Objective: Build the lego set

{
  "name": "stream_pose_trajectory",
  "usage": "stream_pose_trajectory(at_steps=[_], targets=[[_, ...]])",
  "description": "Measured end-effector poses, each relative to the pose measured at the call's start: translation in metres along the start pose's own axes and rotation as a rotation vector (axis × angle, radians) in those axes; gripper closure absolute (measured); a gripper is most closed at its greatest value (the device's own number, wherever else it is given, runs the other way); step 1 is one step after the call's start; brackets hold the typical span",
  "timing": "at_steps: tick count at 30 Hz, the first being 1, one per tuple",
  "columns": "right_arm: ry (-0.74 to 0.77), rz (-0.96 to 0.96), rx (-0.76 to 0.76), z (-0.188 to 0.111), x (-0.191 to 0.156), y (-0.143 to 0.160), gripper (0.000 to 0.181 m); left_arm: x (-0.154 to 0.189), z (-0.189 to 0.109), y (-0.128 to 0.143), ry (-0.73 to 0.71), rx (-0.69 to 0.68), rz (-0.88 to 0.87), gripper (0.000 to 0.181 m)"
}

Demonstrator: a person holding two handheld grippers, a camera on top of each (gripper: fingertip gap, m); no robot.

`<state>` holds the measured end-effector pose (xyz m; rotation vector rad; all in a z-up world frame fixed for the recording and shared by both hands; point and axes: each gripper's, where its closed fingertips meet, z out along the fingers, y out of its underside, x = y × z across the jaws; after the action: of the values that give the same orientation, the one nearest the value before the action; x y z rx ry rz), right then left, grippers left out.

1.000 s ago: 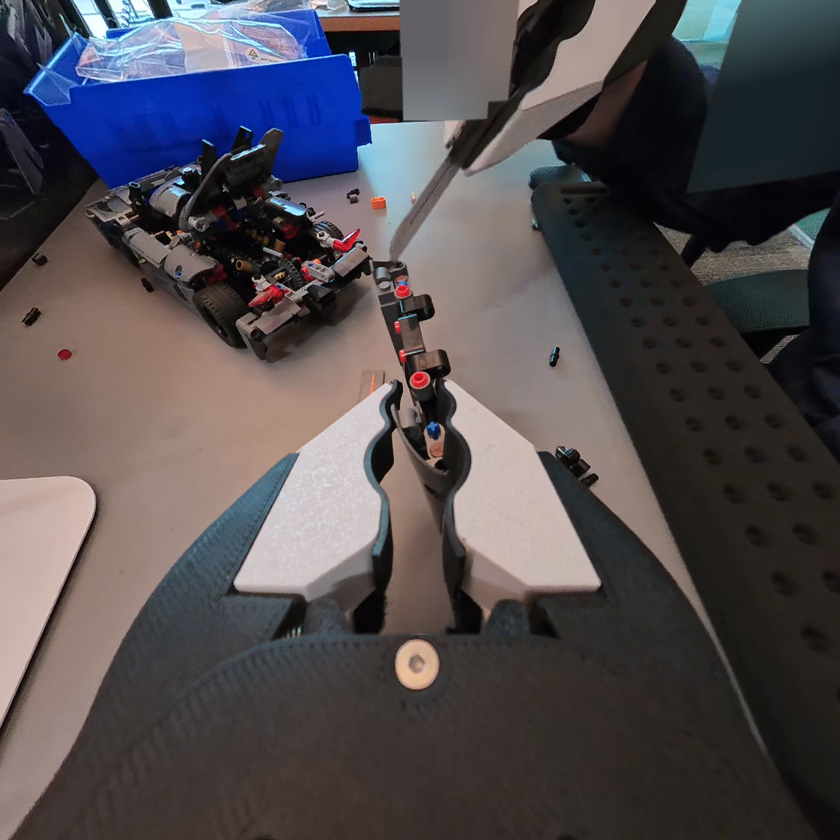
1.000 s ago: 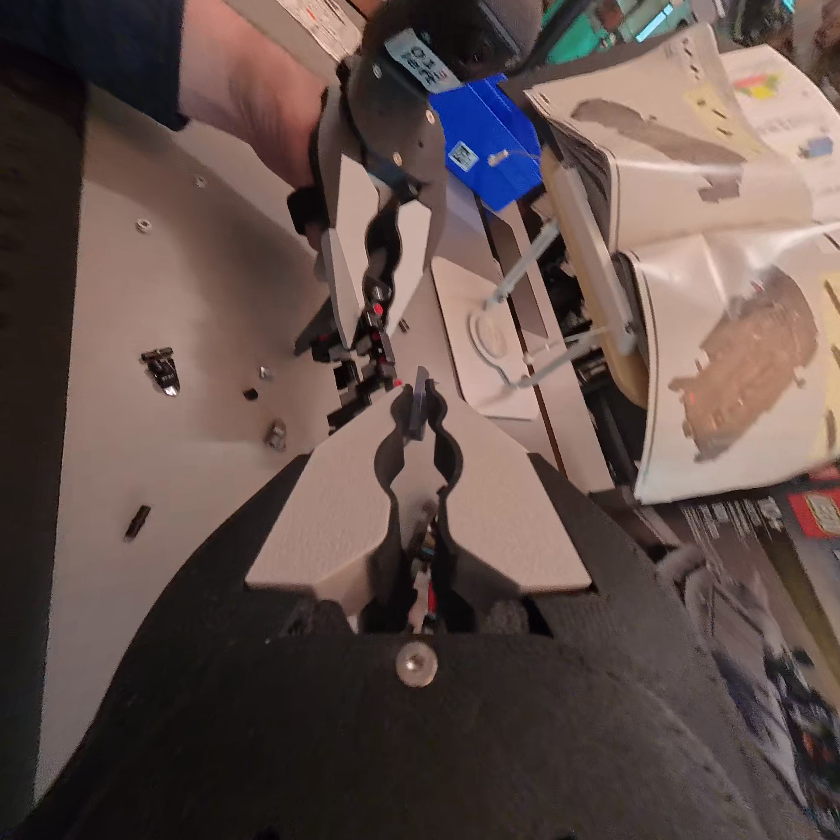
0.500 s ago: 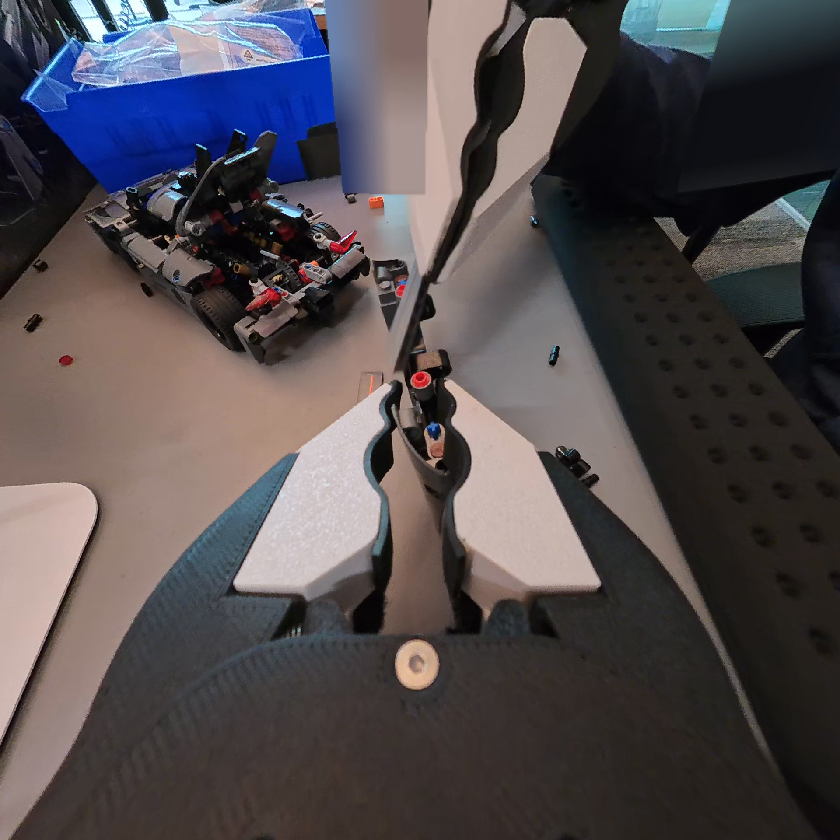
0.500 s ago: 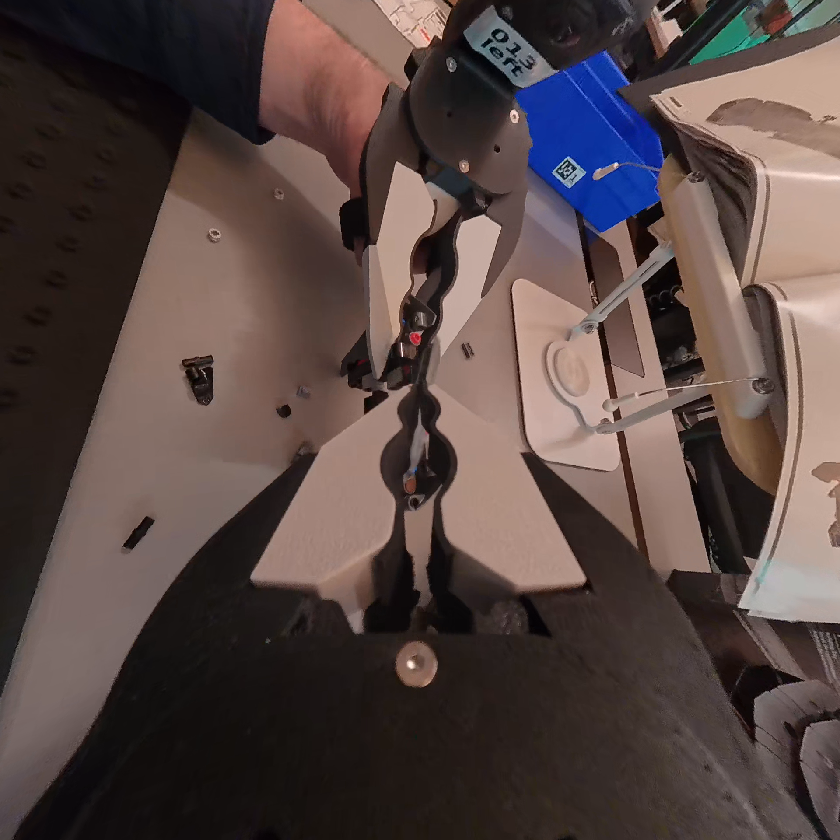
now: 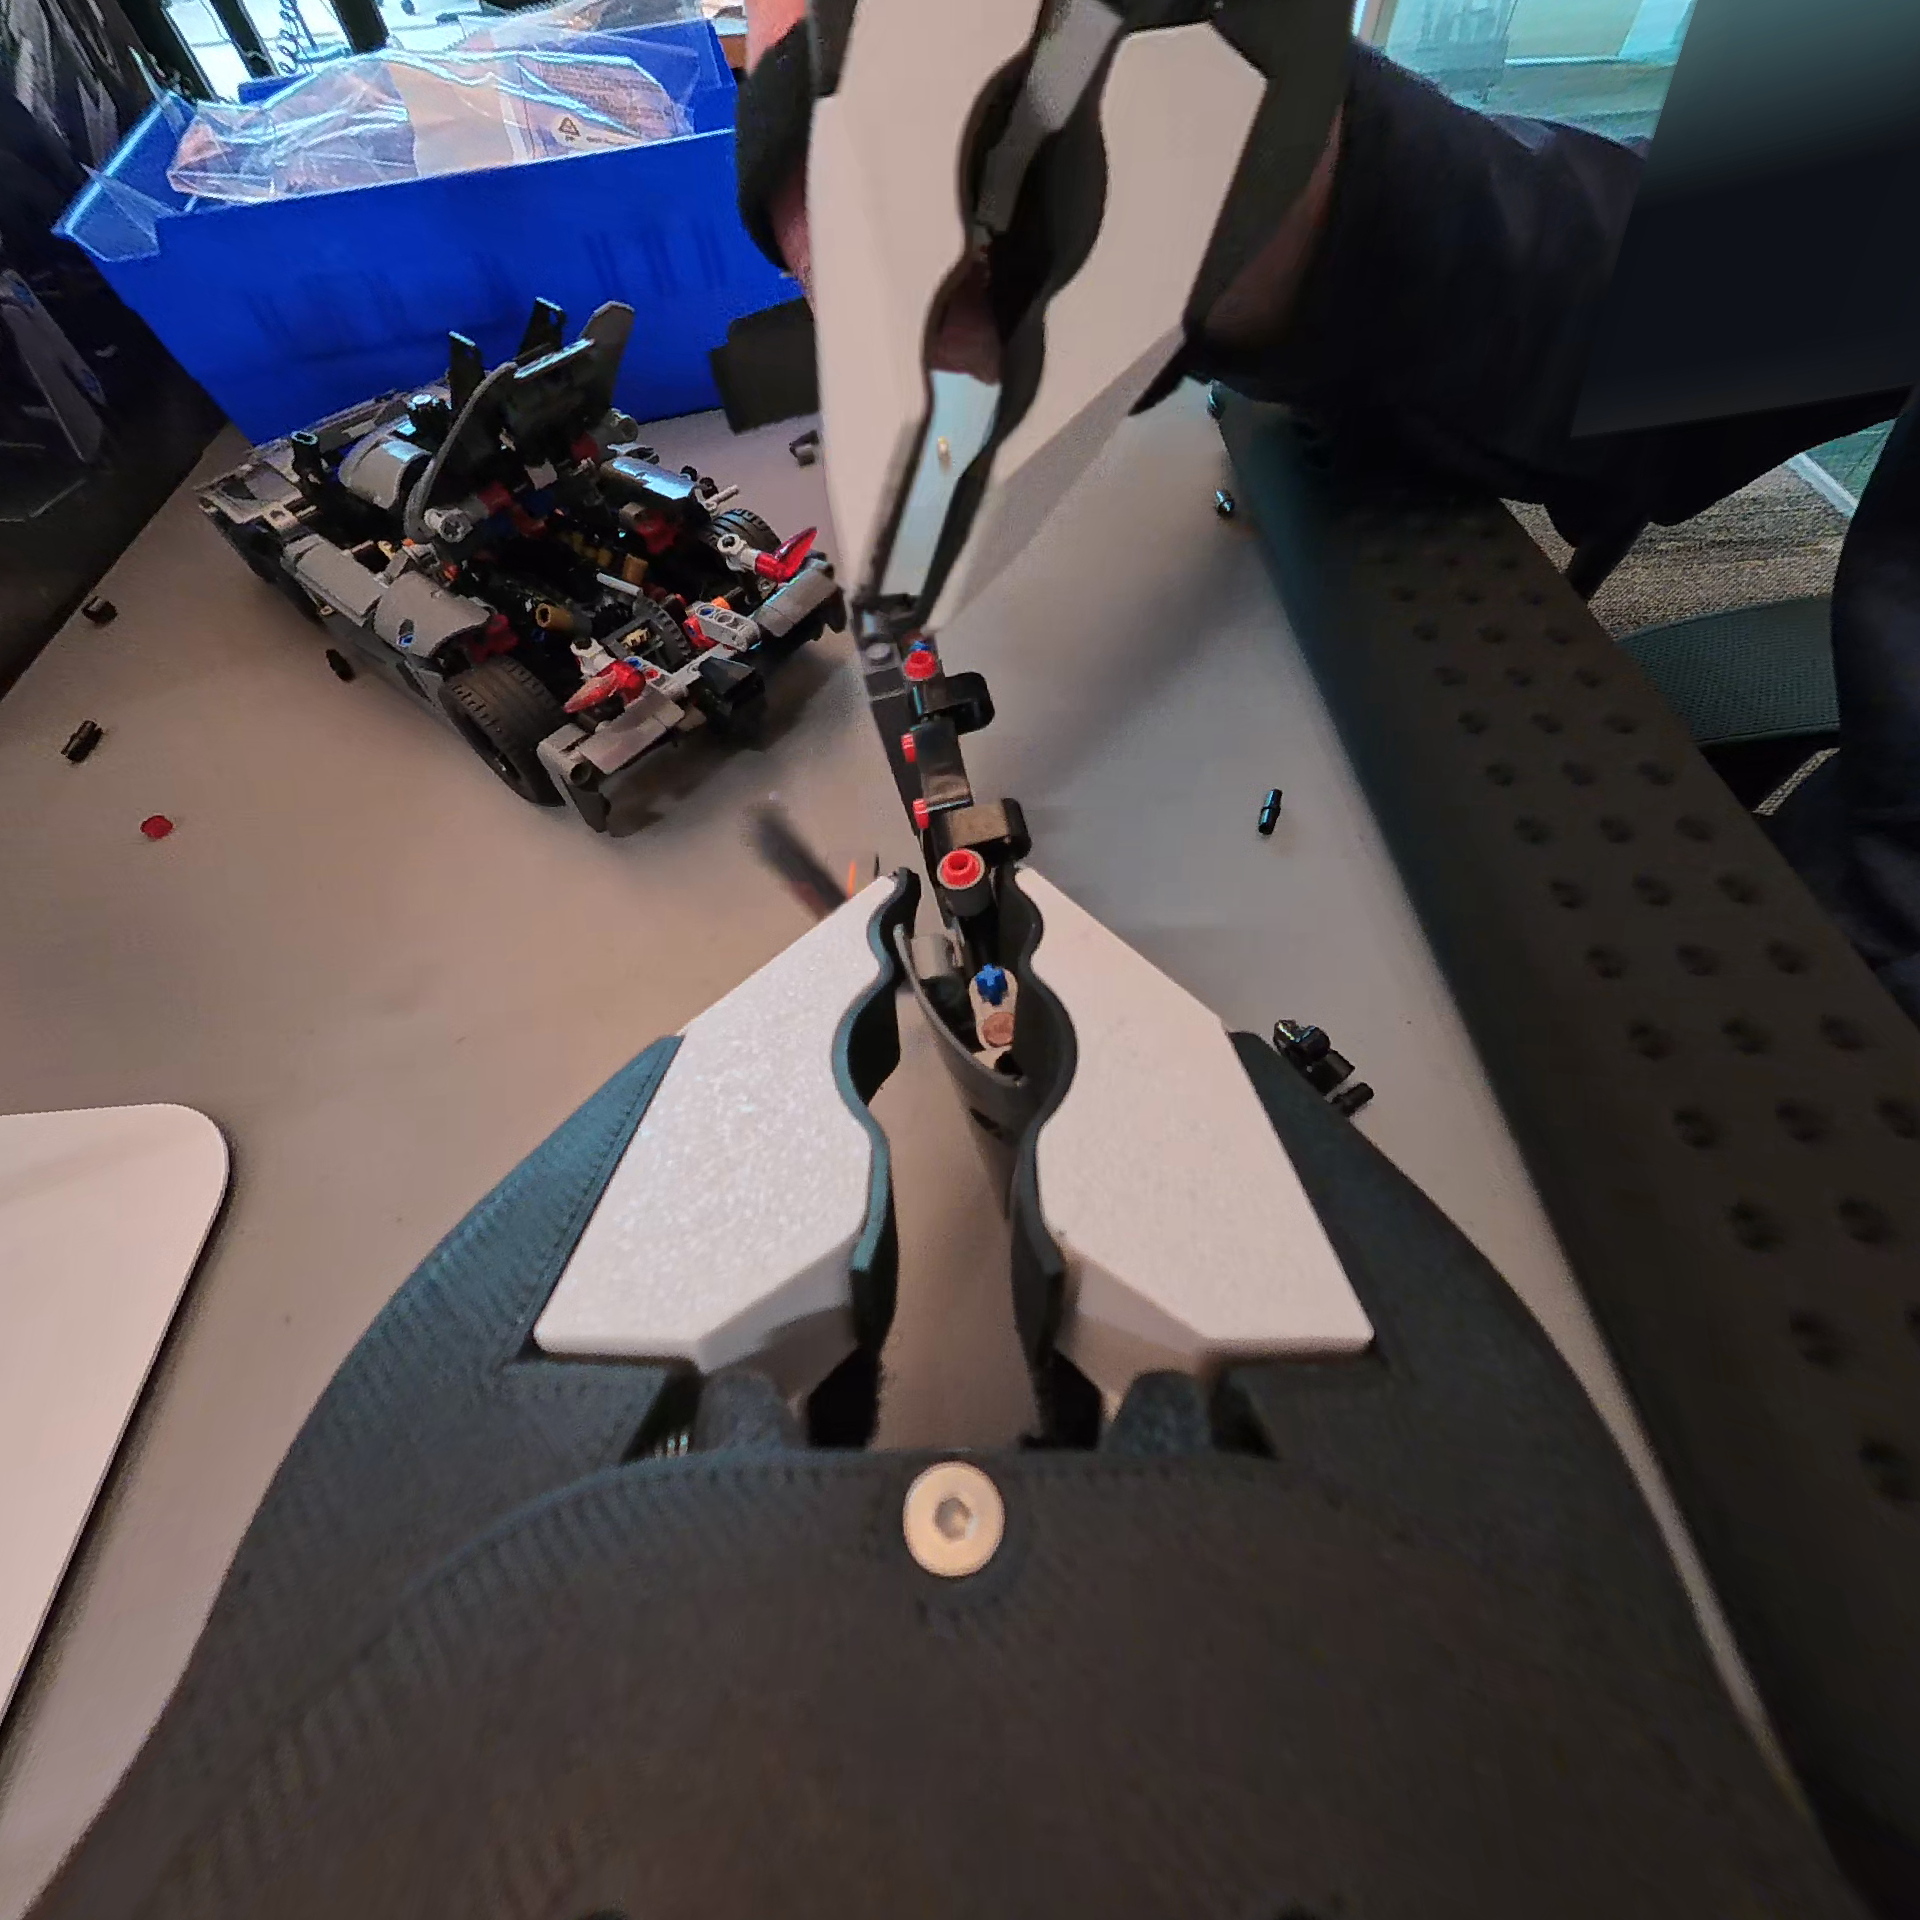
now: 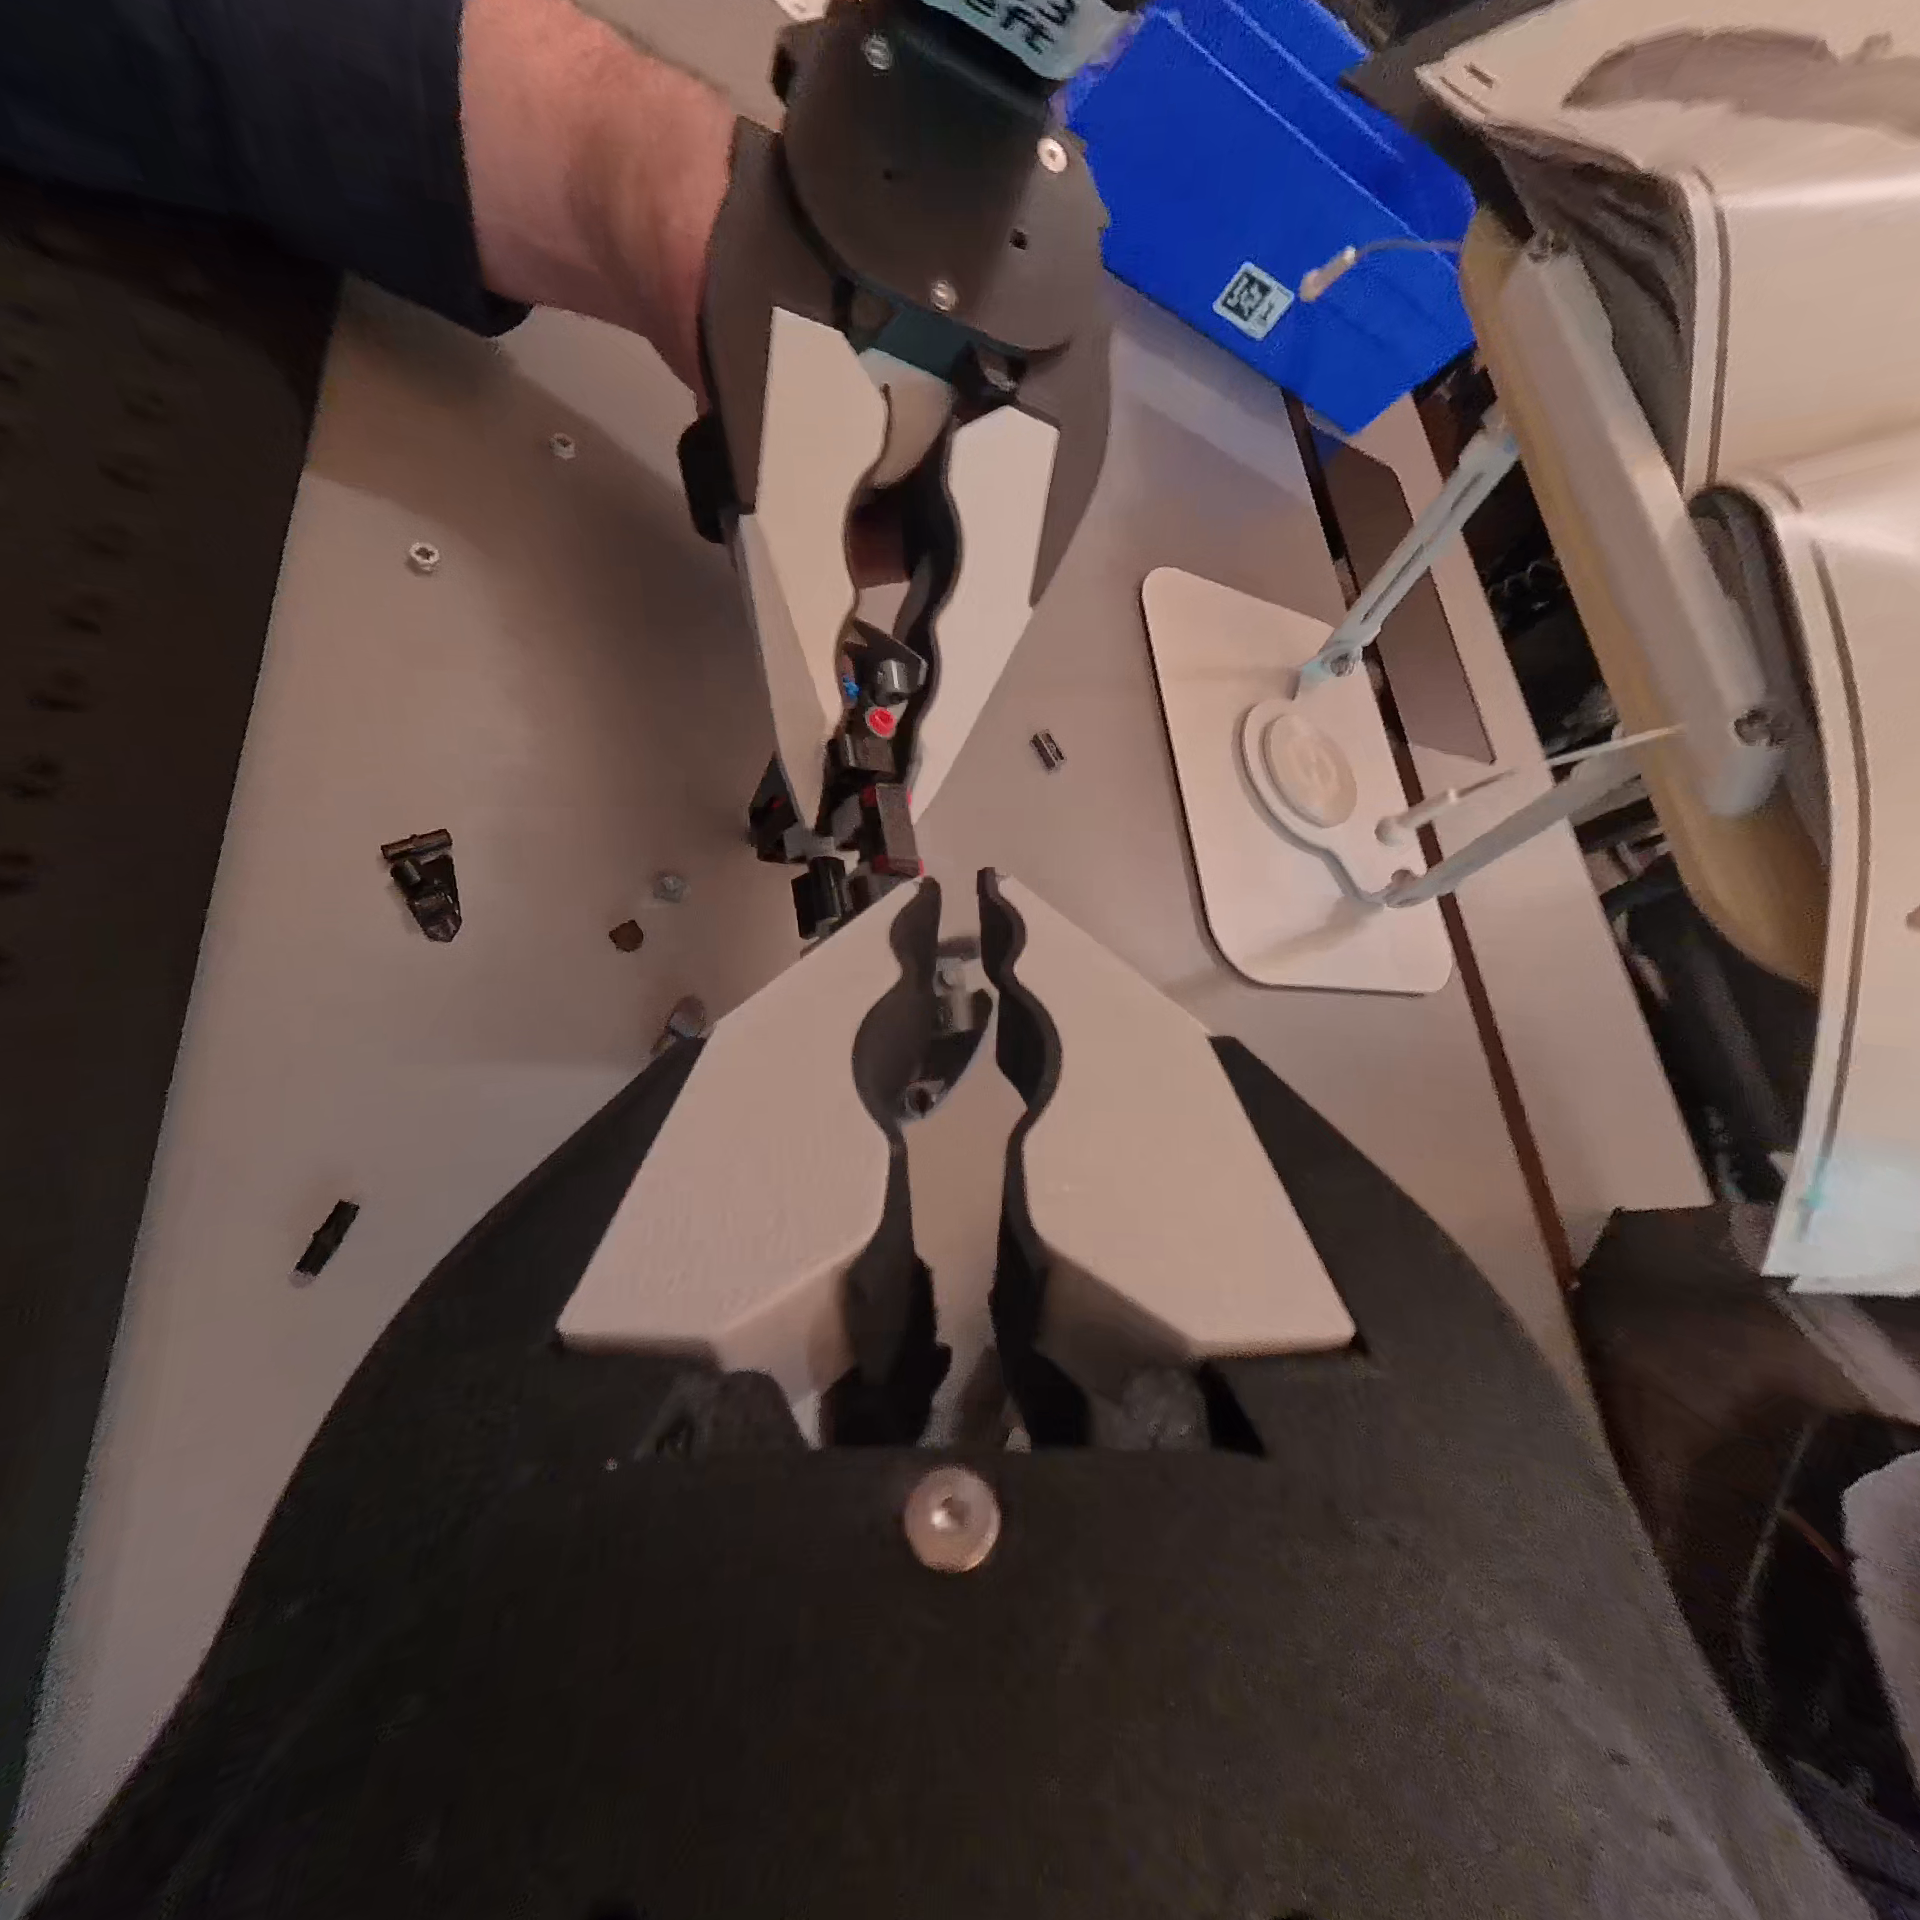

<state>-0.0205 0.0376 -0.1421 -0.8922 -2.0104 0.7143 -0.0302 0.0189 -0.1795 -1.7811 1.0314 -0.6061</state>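
My left fingers (image 5: pixel 961 894) clamped the black strip assembly (image 5: pixel 951 774), long axis toward 12 o'clock, above the grey tabletop (image 5: pixel 312 987). My right fingers (image 6: pixel 958 883) stood slightly parted around its far end. Car model (image 5: pixel 520 613) at 10 o'clock.

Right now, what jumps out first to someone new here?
The two claws meeting at mid-table: the left claw is shut on a long black Lego strip, and the right claw tips its far end. Behind sit a half-built Lego car and a blue bin.
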Motion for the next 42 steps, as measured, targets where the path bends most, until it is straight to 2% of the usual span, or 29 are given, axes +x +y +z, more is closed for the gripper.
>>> stream_pose_trajectory(at_steps=[7,12,16,21,24,27,32,36,39,42], targets=[[0.015,0.185,0.024,-0.006,0.020,0.011,0.170,0.002,-0.002,0.001,0.006,-0.017,0.015,0.168],[0.017,0.236,-0.069,0.003,0.028,0.024,0.163,0.005,-0.015,0.001,0.014,-0.027,0.013,0.170],[0.022,0.280,-0.183,0.020,0.027,0.031,0.159,0.010,-0.039,-0.001,0.019,-0.037,0.005,0.169],[-0.023,0.419,-0.304,0.060,0.009,0.040,0.160,0.013,-0.075,0.004,-0.012,-0.062,-0.023,0.169],[0.015,0.414,-0.430,0.077,0.003,0.054,0.160,0.014,-0.088,0.007,-0.031,-0.070,-0.035,0.169],[0.031,0.427,-0.500,0.088,0.000,0.061,0.161,0.013,-0.087,0.013,-0.038,-0.092,-0.040,0.169],[0.011,0.504,-0.568,0.104,-0.006,0.077,0.150,0.015,-0.074,0.027,-0.018,-0.168,-0.050,0.168],[0.004,0.519,-0.554,0.109,-0.004,0.078,0.161,0.013,-0.073,0.026,-0.011,-0.149,-0.062,0.168],[-0.016,0.518,-0.533,0.110,-0.005,0.079,0.179,0.015,-0.070,0.027,-0.001,-0.150,-0.060,0.168],[-0.025,0.514,-0.513,0.106,-0.005,0.077,0.181,0.015,-0.067,0.029,0.006,-0.160,-0.064,0.168]])
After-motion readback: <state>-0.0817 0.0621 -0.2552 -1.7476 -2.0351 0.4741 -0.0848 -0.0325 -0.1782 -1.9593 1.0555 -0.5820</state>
